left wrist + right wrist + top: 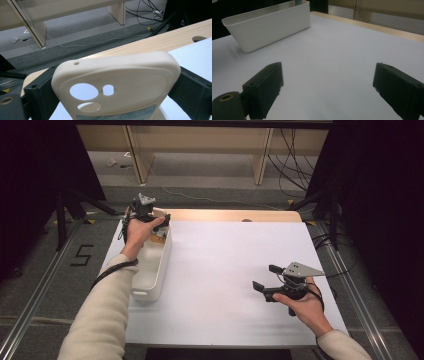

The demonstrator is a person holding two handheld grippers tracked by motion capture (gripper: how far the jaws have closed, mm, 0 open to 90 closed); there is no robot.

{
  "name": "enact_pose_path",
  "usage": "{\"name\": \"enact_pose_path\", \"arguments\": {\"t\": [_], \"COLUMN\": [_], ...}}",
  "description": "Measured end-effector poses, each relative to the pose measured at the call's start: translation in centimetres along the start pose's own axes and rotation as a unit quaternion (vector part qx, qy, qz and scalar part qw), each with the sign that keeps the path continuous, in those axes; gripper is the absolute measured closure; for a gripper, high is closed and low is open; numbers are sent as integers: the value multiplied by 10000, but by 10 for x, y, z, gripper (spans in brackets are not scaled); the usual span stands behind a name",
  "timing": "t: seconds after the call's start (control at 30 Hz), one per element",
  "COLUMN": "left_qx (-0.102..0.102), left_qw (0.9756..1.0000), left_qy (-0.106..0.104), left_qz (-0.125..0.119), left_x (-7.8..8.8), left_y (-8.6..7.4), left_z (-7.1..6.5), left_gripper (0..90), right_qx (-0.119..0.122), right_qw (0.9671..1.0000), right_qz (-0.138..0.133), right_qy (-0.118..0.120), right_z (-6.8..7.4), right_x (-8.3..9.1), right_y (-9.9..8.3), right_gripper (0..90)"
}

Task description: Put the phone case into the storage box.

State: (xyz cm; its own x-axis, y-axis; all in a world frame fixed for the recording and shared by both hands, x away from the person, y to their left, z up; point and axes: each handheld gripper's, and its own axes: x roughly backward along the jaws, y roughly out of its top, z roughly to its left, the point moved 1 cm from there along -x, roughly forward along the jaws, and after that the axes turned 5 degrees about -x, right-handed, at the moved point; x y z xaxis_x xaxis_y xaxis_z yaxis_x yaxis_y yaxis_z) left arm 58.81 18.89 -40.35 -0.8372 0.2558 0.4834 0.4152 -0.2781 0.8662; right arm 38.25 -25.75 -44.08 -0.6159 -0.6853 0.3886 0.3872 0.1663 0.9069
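A cream phone case (117,82) is clamped between the jaws of the left hand-held gripper (115,87), its camera cut-outs facing the gripper's camera. In the high view it is held just above the far end of a white bin (150,285) at the left edge of the tabletop (225,270); something more appears to lie in that end of the bin, though what cannot be told. The right hand-held gripper (265,279) is held wide and empty, low over the bare right side of the tabletop, well apart from the bin. The case is judged to be lifted out but not yet set down; placing it is what seems left.
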Motion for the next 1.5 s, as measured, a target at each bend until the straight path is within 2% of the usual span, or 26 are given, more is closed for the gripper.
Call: {"name": "enact_pose_path", "arguments": {"t": [0.23,0.47,0.77,1.17,1.5], "left_qx": [-41,-21,38,-103,-152], "left_qw": [10000,10000,9999,9991,9982], "left_qy": [25,-13,31,15,2], "left_qz": [84,61,-105,-403,-574], "left_x": [-3,-5,-3,6,16], "left_y": [0,1,9,30,41], "left_z": [0,-2,-4,-9,-12], "left_gripper": [0,0,0,0,0], "right_qx": [0,-2,16,35,50], "right_qw": [10000,10000,10000,10000,10000], "right_qz": [4,15,40,47,70], "right_qy": [-3,3,4,11,15], "right_z": [0,0,0,1,1], "right_x": [0,0,0,-1,-1], "right_y": [0,0,0,-1,-1], "right_gripper": [101,101,101,101,101]}}
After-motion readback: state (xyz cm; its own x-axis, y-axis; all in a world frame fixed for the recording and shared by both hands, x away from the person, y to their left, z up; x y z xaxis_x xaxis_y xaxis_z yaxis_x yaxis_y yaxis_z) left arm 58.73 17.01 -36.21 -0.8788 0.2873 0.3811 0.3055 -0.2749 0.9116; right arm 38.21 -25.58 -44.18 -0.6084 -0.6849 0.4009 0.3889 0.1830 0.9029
